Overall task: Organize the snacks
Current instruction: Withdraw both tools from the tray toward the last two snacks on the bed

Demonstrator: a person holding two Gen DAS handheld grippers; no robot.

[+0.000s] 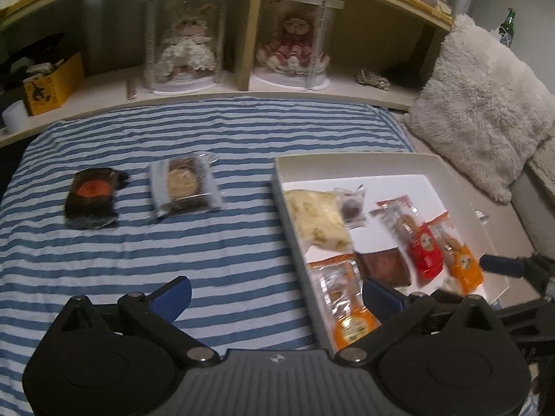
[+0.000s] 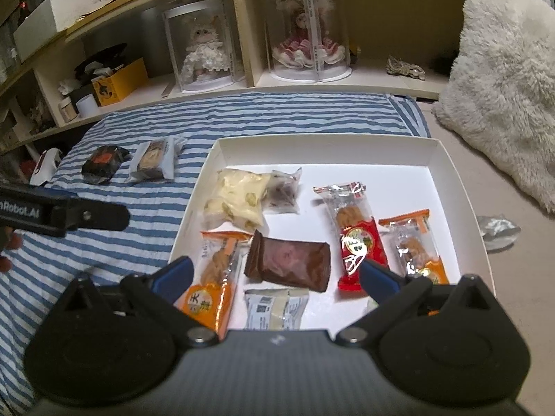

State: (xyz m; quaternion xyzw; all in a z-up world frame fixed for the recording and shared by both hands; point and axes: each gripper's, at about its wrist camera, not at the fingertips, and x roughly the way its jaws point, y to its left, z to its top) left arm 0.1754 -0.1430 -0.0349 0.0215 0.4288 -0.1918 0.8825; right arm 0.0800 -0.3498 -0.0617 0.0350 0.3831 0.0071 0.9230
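A white box (image 1: 282,190) (image 2: 208,170) lies on the striped bedding and holds several snack packets: a pale yellow one (image 2: 239,201), a brown one (image 2: 291,263), a red one (image 2: 360,246) and orange ones (image 2: 211,287). Two packets lie outside on the bedding to its left: a dark one with an orange circle (image 1: 92,201) (image 2: 104,163) and a clear-wrapped biscuit (image 1: 185,185) (image 2: 154,161). My left gripper (image 1: 277,298) is open and empty, at the box's near left edge. My right gripper (image 2: 275,277) is open and empty, over the box's near side.
A shelf unit (image 1: 242,93) behind the bed carries two dolls in clear cases (image 1: 187,45) (image 1: 295,41) and a yellow box (image 1: 52,83). A fluffy white pillow (image 1: 485,114) lies at the right. A crumpled clear wrapper (image 2: 497,230) lies right of the box.
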